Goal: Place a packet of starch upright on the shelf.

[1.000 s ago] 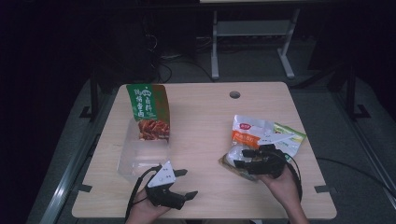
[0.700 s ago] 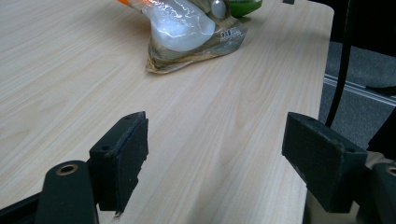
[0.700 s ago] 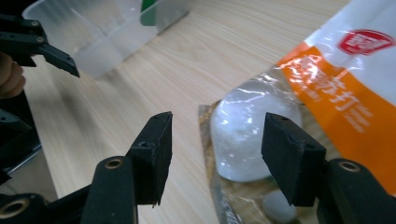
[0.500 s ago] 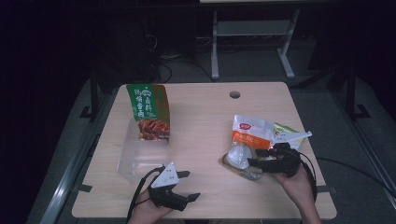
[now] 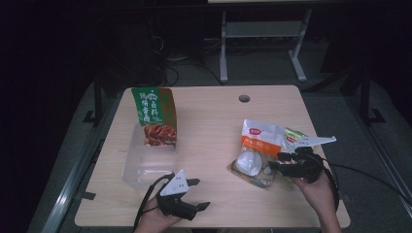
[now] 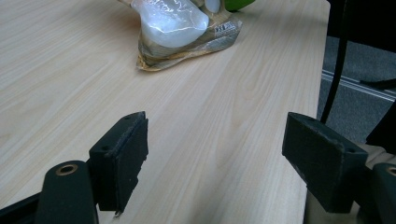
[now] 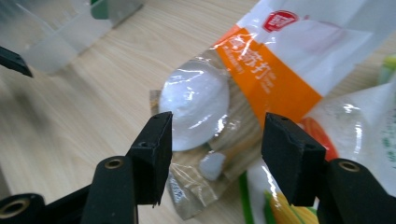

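orange-banded white packet (image 7: 275,70), red logo, writing unreadable

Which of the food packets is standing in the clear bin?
The green packet, standing upright in the clear bin on the table's left; the others lie flat in a pile by the right gripper.

A wooden table (image 5: 209,121) sits in the middle of the high view. It has a small round hole (image 5: 244,98) near its far edge. On the left side, a tall green food bag (image 5: 154,115) with a picture of red-brown food leans on a clear plastic box (image 5: 145,162). At the top of the frame, a white metal stand (image 5: 262,39) is on the dark floor. Some thin black cords (image 5: 177,65), maybe wires, lie beside it.
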The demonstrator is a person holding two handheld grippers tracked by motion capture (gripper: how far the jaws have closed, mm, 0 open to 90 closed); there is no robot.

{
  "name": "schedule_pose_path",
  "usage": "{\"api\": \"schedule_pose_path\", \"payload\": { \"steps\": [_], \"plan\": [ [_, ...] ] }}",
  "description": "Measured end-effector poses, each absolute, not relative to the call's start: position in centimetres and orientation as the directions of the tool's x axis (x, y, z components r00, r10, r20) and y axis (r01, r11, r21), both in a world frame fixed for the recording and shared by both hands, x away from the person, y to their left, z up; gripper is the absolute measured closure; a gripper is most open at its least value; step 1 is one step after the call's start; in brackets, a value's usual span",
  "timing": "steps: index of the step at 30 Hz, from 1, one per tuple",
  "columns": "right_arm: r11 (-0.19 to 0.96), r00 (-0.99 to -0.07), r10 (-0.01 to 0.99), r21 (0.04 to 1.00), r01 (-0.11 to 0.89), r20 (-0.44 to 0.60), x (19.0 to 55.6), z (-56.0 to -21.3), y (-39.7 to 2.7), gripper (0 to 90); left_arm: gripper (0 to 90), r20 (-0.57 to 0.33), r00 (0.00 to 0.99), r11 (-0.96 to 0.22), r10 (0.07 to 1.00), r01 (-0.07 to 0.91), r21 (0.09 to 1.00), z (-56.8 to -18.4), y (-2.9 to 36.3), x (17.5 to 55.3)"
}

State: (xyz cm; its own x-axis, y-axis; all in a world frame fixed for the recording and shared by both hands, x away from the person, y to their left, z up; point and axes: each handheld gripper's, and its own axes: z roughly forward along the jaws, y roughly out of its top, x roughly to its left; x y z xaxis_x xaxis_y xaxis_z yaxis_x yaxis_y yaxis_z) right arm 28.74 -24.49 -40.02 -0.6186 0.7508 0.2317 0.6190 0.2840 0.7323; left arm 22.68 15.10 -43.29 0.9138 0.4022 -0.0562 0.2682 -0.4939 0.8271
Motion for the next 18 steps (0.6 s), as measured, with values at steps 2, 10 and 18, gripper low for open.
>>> {"api": "schedule_pose_path", "payload": {
  "steps": [2,10,18],
  "plan": [
    [0.283,-0.612,0.757,0.728,0.624,0.230,28.8,-40.0,-24.7,42.8,22.2,-0.058,0.914,-0.493,0.402,0.269,0.827,-43.3,15.1,22.7],
    [0.256,-0.579,0.781,0.727,0.638,0.233,29.1,-40.1,-25.6,42.7,22.2,-0.056,0.914,-0.495,0.402,0.268,0.826,-43.3,15.1,22.7],
    [0.236,-0.545,0.806,0.719,0.654,0.231,30.5,-40.8,-25.9,45.0,22.2,-0.060,0.915,-0.497,0.400,0.272,0.824,-43.4,14.9,22.6]
  ]
}}
